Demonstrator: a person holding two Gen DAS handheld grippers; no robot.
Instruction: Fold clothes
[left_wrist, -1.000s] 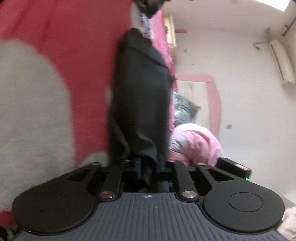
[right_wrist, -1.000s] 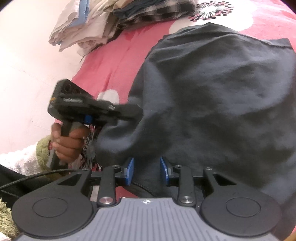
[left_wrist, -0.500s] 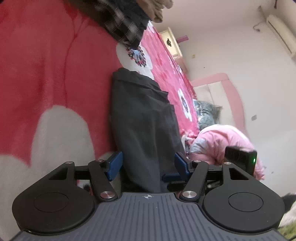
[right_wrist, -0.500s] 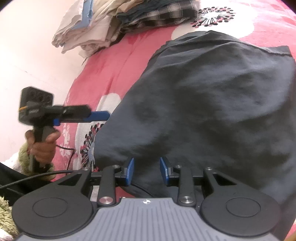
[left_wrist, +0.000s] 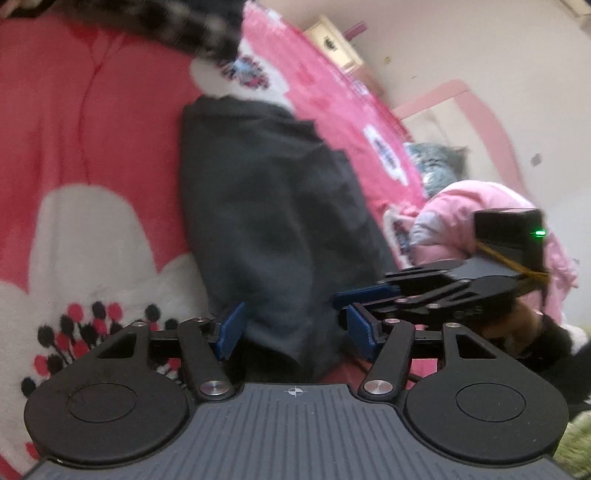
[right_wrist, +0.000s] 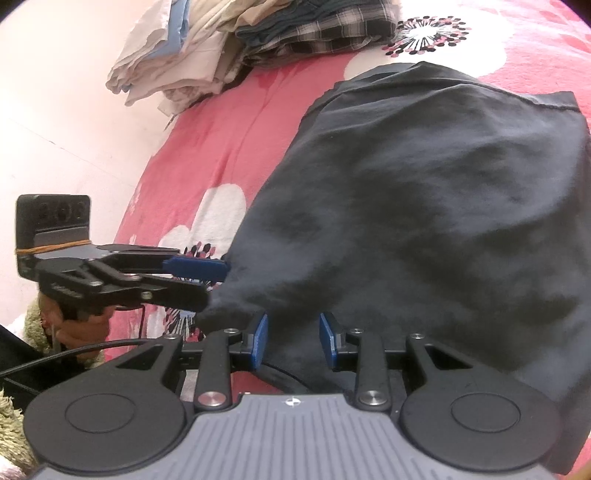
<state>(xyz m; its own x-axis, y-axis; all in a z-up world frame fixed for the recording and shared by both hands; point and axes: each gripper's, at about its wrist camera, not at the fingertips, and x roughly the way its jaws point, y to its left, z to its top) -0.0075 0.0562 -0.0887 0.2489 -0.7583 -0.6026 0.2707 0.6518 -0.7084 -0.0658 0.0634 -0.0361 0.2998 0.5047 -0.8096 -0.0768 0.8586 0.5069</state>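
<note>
- Plainly, the dark garment (right_wrist: 424, 206) lay spread on the bed's red flowered blanket (right_wrist: 229, 133), one edge bunched toward the near side.
- The left hand-held gripper (left_wrist: 291, 328) had its blue pads (left_wrist: 231, 330) parted, cloth showing between them but not pinched; it was released.
- The right hand-held gripper (right_wrist: 293, 339) sat with its jaws only partly apart, the garment's near edge between them; whether the pads actually pressed the cloth I could not tell.
- A heap of folded clothes (right_wrist: 229, 48), plaid on top, sat at the far end of the bed.
- A pink jacket (left_wrist: 476, 206) lay off the bed's edge.
</note>
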